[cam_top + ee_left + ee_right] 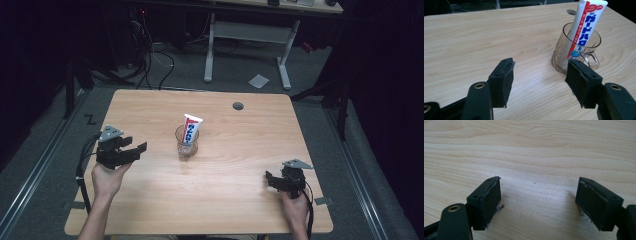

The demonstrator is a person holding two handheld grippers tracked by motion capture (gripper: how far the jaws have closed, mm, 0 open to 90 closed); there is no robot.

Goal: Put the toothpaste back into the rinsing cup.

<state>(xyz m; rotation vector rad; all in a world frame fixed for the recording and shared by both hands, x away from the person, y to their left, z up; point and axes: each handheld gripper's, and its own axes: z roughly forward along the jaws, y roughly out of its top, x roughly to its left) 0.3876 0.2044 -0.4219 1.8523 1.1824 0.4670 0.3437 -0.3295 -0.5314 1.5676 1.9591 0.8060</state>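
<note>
A clear glass mug (187,144) stands near the middle of the wooden table (240,130). A white toothpaste tube (190,129) with blue and red print leans upright inside it. My left gripper (139,150) hovers to the left of the mug, jaws open and empty, pointing toward it. In the left gripper view the mug (576,50) with its handle and the tube (584,27) sit just beyond the right jaw, apart from the pads. My right gripper (270,179) rests low at the table's right front, open, with bare wood between its jaws (537,195).
A round grey cable hole (238,106) lies in the tabletop behind the mug. Beyond the table are a white desk frame (250,35), floor cables and a paper scrap (258,80). The person's forearms enter from the bottom edge.
</note>
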